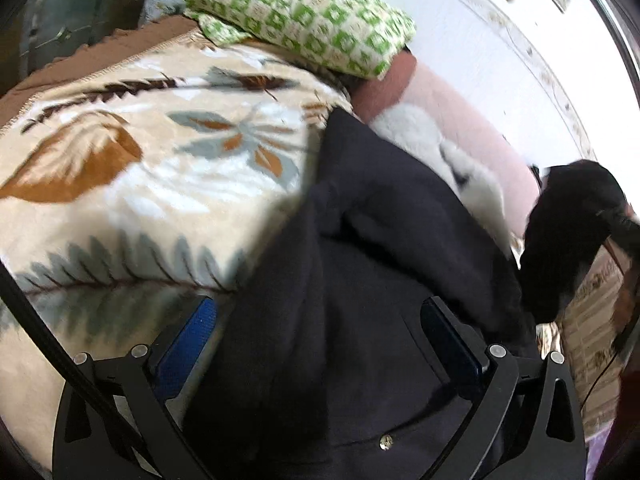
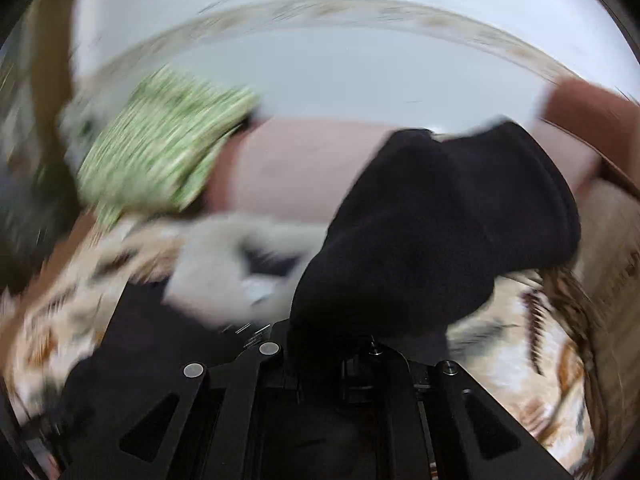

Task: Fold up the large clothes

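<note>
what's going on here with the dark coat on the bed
A person with a gripper in each hand is folding a dark garment on a leaf-patterned blanket. The right gripper is shut on a bunched part of the dark cloth, lifted off the bed. The left gripper is open, its fingers on either side of the garment. A green checked pillow lies behind.

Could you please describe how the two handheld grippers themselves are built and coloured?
The left gripper has black, angular linkage arms with round silver pivot bolts, and fingers faced with blue textured pads. A black cable runs beside it. The right gripper shows the same black frame and silver bolts.
</note>
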Available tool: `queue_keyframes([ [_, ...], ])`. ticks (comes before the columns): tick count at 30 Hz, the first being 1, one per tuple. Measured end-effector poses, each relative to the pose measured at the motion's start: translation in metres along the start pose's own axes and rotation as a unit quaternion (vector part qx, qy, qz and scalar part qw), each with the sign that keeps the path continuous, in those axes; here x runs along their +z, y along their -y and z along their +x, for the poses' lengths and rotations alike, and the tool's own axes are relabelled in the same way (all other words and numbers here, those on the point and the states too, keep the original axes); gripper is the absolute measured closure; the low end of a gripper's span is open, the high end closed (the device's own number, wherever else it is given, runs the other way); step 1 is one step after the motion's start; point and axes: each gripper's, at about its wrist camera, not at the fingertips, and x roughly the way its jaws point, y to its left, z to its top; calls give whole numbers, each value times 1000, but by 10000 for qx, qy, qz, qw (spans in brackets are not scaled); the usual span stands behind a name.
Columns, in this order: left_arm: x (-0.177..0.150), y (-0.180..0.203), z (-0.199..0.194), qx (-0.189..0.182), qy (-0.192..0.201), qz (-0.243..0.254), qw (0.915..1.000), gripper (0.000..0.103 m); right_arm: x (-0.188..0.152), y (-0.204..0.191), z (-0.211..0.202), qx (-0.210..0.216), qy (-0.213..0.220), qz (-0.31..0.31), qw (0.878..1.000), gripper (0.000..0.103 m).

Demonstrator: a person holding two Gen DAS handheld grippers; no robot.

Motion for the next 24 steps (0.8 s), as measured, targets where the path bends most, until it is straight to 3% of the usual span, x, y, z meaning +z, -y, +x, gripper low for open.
queue_keyframes([
  [5, 12, 0, -16, 614, 589, 228, 9961, 1, -46, -96, 66, 83, -596, -1153, 9915, 89],
  [9, 17, 0, -22, 839, 775, 359, 9928, 1, -89, -139, 98, -105, -904, -1917, 9772, 74],
  [12, 20, 1, -19, 881, 773, 388, 9923, 1, -114, -155, 89, -149, -773, -2417, 9672, 53],
  [15, 21, 1, -15, 922, 696, 401, 9925, 1, -123, -156, 60, 290, -704, -2395, 9679, 39],
  [18, 21, 1, -16, 814, 682, 307, 9939, 1, -124, -145, 20, 681, -574, -2144, 9727, 39],
  [21, 20, 2, -18, 721, 650, 286, 9949, 1, -113, -128, -6, 604, -278, -1832, 9808, 39],
  [24, 20, 3, -19, 744, 628, 320, 9947, 1, -92, -107, -3, 290, -63, -1364, 9902, 39],
])
